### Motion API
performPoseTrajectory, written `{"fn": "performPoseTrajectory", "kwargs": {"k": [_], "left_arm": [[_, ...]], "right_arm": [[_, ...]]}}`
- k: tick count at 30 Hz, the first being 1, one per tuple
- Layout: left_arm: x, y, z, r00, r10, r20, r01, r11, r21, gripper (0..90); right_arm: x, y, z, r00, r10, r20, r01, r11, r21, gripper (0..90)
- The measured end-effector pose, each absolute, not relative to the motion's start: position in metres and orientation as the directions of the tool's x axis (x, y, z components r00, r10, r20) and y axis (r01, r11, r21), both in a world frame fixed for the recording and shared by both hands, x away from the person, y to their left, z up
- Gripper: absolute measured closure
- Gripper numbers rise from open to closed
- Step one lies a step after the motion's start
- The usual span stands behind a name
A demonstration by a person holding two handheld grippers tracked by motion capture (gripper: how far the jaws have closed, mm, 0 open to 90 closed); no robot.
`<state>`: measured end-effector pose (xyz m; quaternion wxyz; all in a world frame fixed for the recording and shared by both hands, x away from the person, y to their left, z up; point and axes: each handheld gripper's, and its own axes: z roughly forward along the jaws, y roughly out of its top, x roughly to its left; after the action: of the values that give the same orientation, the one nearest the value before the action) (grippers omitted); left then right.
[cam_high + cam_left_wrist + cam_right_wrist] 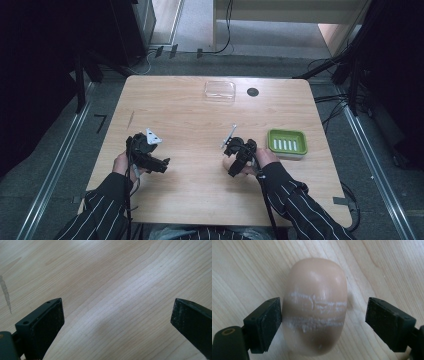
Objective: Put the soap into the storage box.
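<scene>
A pale beige oval bar of soap (315,290) with white scuff lines lies on the wooden table (190,115). My right gripper (323,315) points down over it with a jaw on either side. One pad sits at the soap's edge, while a strip of wood shows between the soap and the other pad. In the high view the right gripper (234,161) stands left of a green soap dish (287,142). My left gripper (161,163) rests at the table's left. Its jaws (117,315) are wide open over bare wood.
At the far edge of the table, a clear plastic lid or box (219,90) lies beside a round black spot (252,92). Cables and dark stands surround the table on the floor.
</scene>
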<state>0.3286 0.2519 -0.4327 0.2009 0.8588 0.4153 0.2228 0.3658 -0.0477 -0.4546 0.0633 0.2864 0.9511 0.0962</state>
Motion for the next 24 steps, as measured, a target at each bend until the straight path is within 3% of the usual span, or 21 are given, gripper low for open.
{"fn": "performPoseTrajectory", "kwargs": {"k": [5, 13, 20, 24], "left_arm": [[0.3285, 0.2525, -0.4326, 0.556, 0.803, 0.216, 0.623, -0.574, 0.531, 0.0], [0.3285, 0.2532, -0.4325, 0.556, 0.803, 0.215, 0.622, -0.574, 0.532, 0.0], [0.3282, 0.2517, -0.4324, 0.558, 0.801, 0.217, 0.622, -0.576, 0.530, 0.0], [0.3281, 0.2523, -0.4324, 0.555, 0.803, 0.218, 0.622, -0.575, 0.532, 0.0]], "right_arm": [[0.3679, -0.0395, -0.4584, -0.838, 0.540, -0.073, 0.519, 0.832, 0.195, 22.0], [0.3694, -0.0406, -0.4610, -0.833, 0.549, -0.075, 0.531, 0.830, 0.173, 23.7], [0.3687, -0.0408, -0.4627, -0.833, 0.549, -0.075, 0.533, 0.831, 0.162, 32.8], [0.3685, -0.0408, -0.4622, -0.832, 0.550, -0.073, 0.534, 0.829, 0.163, 33.3]]}}
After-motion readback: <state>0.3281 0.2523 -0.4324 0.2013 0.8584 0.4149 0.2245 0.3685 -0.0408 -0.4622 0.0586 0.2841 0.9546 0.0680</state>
